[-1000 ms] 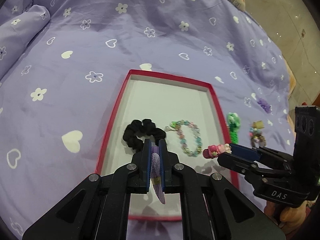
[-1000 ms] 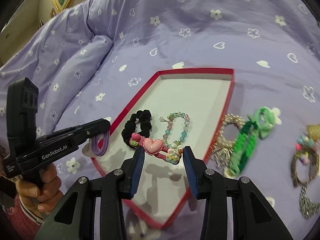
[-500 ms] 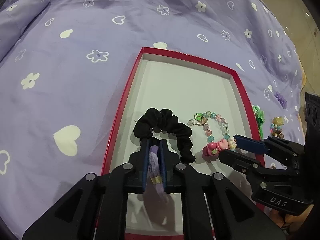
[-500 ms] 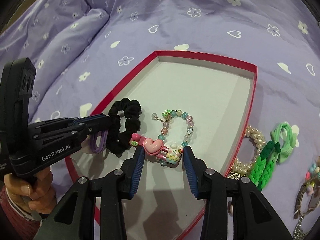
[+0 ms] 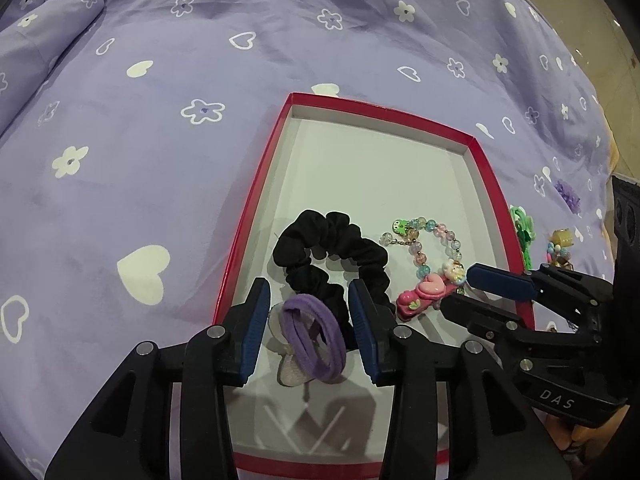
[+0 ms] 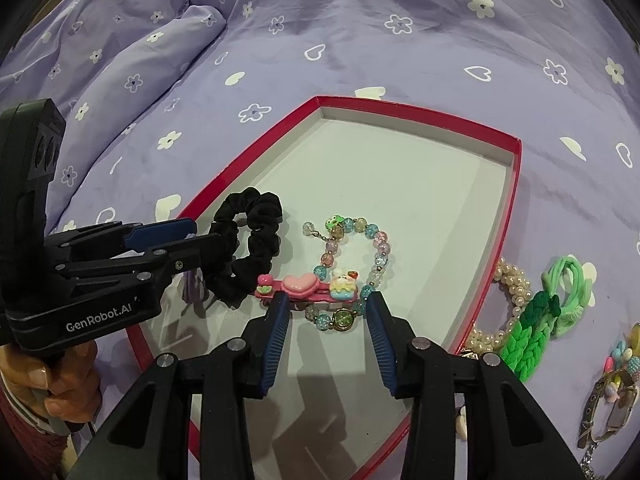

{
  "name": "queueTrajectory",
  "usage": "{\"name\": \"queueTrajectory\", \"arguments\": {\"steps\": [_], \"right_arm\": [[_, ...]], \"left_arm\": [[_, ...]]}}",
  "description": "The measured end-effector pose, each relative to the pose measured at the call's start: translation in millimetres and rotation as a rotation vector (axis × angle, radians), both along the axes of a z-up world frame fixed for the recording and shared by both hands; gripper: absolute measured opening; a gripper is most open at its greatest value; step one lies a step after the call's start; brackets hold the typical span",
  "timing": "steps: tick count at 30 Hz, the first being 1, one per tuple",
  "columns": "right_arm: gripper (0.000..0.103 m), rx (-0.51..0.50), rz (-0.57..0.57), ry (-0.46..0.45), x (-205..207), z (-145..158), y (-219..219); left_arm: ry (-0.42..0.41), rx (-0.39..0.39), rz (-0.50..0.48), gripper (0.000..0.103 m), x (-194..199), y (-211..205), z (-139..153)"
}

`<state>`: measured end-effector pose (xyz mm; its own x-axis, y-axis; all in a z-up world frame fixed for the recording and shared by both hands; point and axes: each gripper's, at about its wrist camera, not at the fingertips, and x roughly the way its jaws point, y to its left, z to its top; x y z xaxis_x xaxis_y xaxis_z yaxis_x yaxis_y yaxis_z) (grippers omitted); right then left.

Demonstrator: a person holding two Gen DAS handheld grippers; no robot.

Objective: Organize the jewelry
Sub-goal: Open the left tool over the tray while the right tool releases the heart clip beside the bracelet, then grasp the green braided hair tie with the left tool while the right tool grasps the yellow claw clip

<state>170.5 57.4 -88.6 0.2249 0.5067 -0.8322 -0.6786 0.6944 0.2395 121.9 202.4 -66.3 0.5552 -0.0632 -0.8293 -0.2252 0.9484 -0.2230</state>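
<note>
Both grippers sit low over the red box [image 5: 496, 200], which lies on the purple bedspread [image 5: 160, 120] and serves as the one place where loose pieces are gathered. The left gripper [image 5: 308, 316] has its fingers spread wide, and the purple hair tie [image 5: 316, 336] lies between them on the box floor at about 6 o'clock, touching neither pad so far as the left view shows; it looks set down there to sit just beside the black scrunchie [image 5: 332, 256], soft bands grouped together. The right gripper [image 6: 326, 318] is also spread apart, with the pink heart clip [image 6: 308, 290] lying just past its fingertips, resting across the lower edge of the beaded bracelet [image 6: 352, 256]. I judge that both pieces are delivered and free of any grip. Outside the box, toward 3 o'clock in the right view, the pearl bracelet [image 6: 508, 288], the green hair tie [image 6: 536, 328] and a small watch [image 6: 612, 412] lie on the bedspread, probably the next things to bring in.
</note>
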Motion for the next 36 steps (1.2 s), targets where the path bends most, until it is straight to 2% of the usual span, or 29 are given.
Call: {"name": "queueTrajectory", "arguments": {"steps": [3,5,11,15,20,27,36], "right_arm": [[0.041,0.016,-0.008,0.012,-1,2,-4],[0.041,0.026,-0.016,0.015,-2,5,-7],[0.043,0.093,-0.065,0.011,-10,24,-37],[0.055,0.161,-0.136,0.002,-20,38,-73],[0.057,0.210,-0.229,0.004,-27,46,-116],[0.058,0.222,-0.358,0.029,-35,40,-178],[0.058,0.207,-0.467,0.024,-47,35,-237]], "left_arm": [[-0.003,-0.005,0.011,0.043,-4,2,2],[-0.007,-0.004,0.022,0.052,-7,3,5],[-0.034,-0.008,0.045,0.057,-22,4,19],[-0.053,-0.002,0.051,0.060,-33,-1,29],[-0.079,-0.006,0.047,0.062,-47,-11,42],[-0.106,0.004,-0.003,0.062,-49,-39,56],[-0.123,0.019,-0.125,0.062,-41,-93,67]]}}
